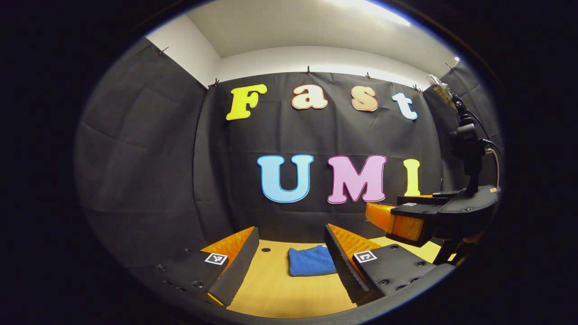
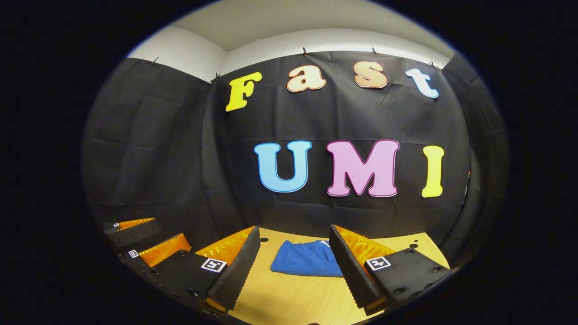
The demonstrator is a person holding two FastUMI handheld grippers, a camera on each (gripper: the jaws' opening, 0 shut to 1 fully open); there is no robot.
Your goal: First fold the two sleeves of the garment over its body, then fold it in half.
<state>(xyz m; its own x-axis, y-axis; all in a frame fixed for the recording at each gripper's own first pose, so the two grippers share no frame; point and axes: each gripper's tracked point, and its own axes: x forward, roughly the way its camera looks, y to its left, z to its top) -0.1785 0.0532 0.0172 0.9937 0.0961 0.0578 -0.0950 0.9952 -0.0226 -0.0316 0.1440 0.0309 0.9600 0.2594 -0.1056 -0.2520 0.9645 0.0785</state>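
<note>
A blue garment (image 1: 311,261) lies folded into a small rectangle on the wooden table (image 1: 280,289), ahead of both grippers. My left gripper (image 1: 291,264) is held above the table with its jaws wide apart and nothing between them. In the right gripper view the same garment (image 2: 305,259) lies beyond my right gripper (image 2: 293,266), which is open and empty too. The right gripper (image 1: 406,221) also appears at the right of the left gripper view, raised and open. The left gripper (image 2: 149,243) shows at the lower left of the right gripper view.
Black cloth walls close the booth behind and to both sides. The table top has small round holes (image 2: 264,239) near its far edge. A black camera mount with cables (image 1: 467,149) rises from the other gripper.
</note>
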